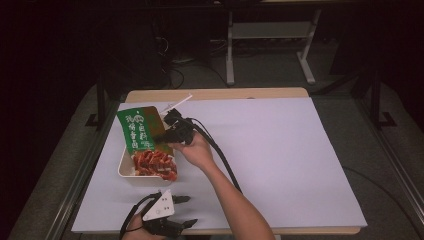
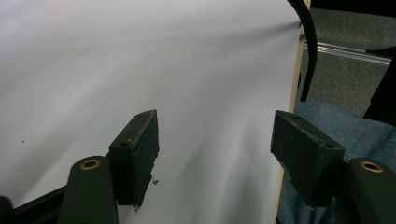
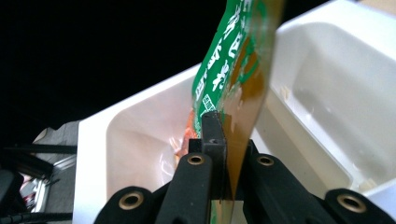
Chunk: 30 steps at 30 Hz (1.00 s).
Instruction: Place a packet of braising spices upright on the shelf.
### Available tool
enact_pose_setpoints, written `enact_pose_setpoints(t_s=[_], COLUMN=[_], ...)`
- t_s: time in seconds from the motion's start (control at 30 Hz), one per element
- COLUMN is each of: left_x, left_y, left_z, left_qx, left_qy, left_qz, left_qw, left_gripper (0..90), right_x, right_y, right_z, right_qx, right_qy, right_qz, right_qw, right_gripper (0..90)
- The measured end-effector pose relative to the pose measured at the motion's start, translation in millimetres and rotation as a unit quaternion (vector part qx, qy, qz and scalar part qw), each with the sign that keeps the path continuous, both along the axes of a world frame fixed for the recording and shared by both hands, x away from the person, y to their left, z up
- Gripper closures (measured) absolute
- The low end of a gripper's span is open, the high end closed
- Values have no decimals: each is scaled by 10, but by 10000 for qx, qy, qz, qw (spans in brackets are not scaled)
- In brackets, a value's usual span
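Left gripper (image 1: pixel 182 211): parked at the near edge of the table (image 1: pixel 280 150), jaws wide apart, nothing between them (just bare white surface in its own view).
Tray (image 1: pixel 125 172): white, near the table's left side; red food pieces (image 1: pixel 155 164) lie heaped in its near end.
Right gripper (image 1: pixel 159 136): reached over the tray, jaws clamped on the edge of the green packet (image 1: pixel 139 129).
Packet: pinched flat between the jaws, hanging over the tray's far half.
Progress: looks like emptying the packet; much is out already. Whether any remains inside, I cannot tell.
Left to do: probably put the packet aside.
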<state>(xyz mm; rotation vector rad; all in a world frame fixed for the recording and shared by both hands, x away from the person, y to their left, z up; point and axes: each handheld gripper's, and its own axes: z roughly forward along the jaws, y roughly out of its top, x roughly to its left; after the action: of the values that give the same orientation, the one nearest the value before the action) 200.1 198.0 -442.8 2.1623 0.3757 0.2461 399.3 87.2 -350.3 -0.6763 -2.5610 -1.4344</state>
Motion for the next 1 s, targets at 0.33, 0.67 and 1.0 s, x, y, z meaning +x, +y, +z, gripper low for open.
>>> enact_pose_setpoints(t_s=[0.33, 0.67, 1.0], left_x=[6, -6, -3], left_y=[-2, -15, -8], left_z=[3, -3, -1], left_qx=[37, -25, 26], left_qy=[-52, -18, -13], left_qz=[-35, -34, -20], left_qw=[10000, 10000, 10000], left_gripper=[320, 319, 317], right_x=[-247, -374, -376], right_y=[-38, 18, -59], right_z=[199, 97, -105], right_qx=[510, 682, 796], right_qy=[-387, -603, -680], right_qz=[-60, -379, -357], right_qw=[9979, 9951, 9939], right_gripper=[897, 898, 897])
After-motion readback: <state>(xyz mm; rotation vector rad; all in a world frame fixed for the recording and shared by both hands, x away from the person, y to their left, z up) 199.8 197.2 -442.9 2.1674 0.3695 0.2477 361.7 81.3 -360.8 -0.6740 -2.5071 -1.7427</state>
